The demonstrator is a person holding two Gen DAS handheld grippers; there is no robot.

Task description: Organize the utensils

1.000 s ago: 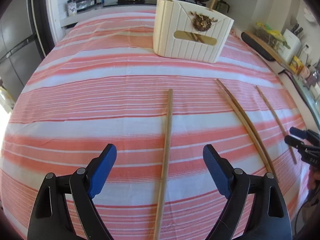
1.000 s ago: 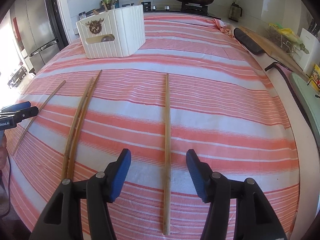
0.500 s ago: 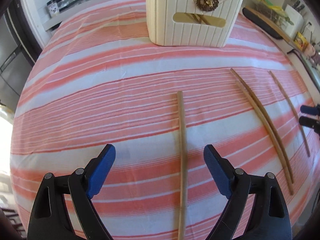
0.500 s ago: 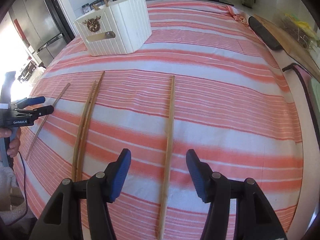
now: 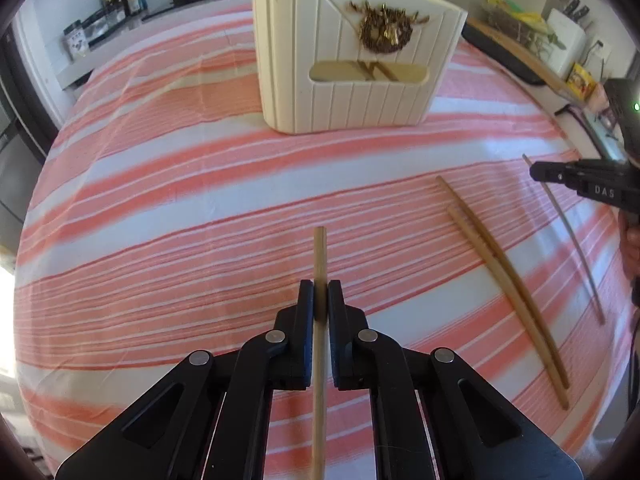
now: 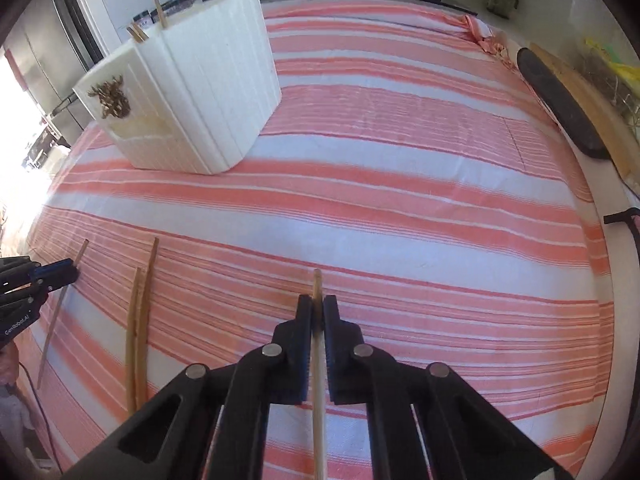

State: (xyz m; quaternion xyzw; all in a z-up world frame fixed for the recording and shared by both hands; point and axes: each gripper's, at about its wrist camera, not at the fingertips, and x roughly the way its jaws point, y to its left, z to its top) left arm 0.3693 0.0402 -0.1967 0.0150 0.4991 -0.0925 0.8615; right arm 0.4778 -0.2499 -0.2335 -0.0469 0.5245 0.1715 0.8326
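Both tools are clamped now — my left gripper (image 5: 321,300) has its pads pinched tight on one chopstick (image 5: 319,252), and my right gripper (image 6: 317,314) is squeezed on another chopstick (image 6: 317,286), each stick running back between the fingers toward me with only a short tip poking out ahead. Whether either stick has left the striped tablecloth (image 5: 168,208) I can't tell from here.

The white utensil holder (image 5: 352,64) stands toward the far edge of the table, a few sticks already poking from its top. A loose pair of chopsticks (image 5: 500,280) lies between my two grips, nearer the front edge, and from the right wrist view I can see the same pair (image 6: 138,320) off to my left.

Doing this well, I reckon: lift straight up first, both grips firm — these sticks are thin and smooth and could pivot in the pads. Most of the length hangs behind the fingers, so I'd tip each stick upright before reaching the holder, bring one hand in at a time so the tools don't collide, and lower the stick into the open top before letting go
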